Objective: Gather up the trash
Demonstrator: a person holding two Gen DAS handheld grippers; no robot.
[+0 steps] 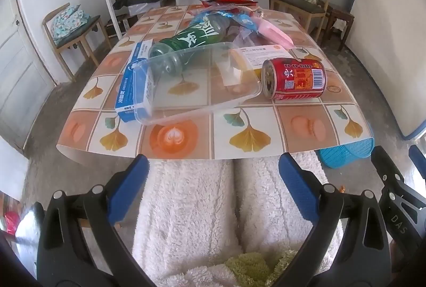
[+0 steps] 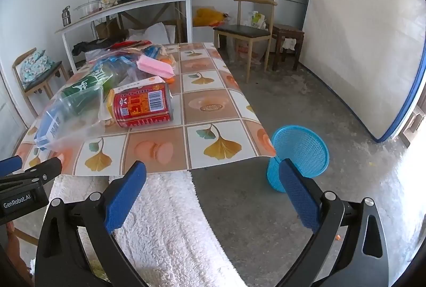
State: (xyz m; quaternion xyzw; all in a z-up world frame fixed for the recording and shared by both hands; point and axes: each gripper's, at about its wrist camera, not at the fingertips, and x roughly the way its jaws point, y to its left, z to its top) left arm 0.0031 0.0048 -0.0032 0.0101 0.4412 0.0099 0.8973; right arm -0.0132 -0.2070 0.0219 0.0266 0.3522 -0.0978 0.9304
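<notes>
Both pairs of blue-padded fingers stand spread wide with nothing between them, hanging over a lap in white fleece, short of the near table edge. From the left gripper (image 1: 213, 188), the nearest trash is the clear plastic tray (image 1: 197, 86), lying at about 12 o'clock, its long side running from 8 to 2 o'clock across the tiled, leaf-patterned tablecloth (image 1: 250, 138). Its left end rests on a blue and white cardboard box (image 1: 133, 90). Behind it, a green plastic bottle (image 1: 191, 42) lies on its side, neck pointing away toward 1 o'clock.

From the right gripper (image 2: 213, 188), the red drinks can (image 2: 142, 107) lies at about 11 o'clock, on its side, its long axis running nearly left to right across the view. In the left view the same can sits at 1 o'clock. The round blue mesh bin (image 2: 300, 154) stands on the floor at 1 o'clock from the right fingers, just beside the table corner.

By my reading, the right hand is better placed for can and bin; it would need to close across the can's round sides, not its ends.
</notes>
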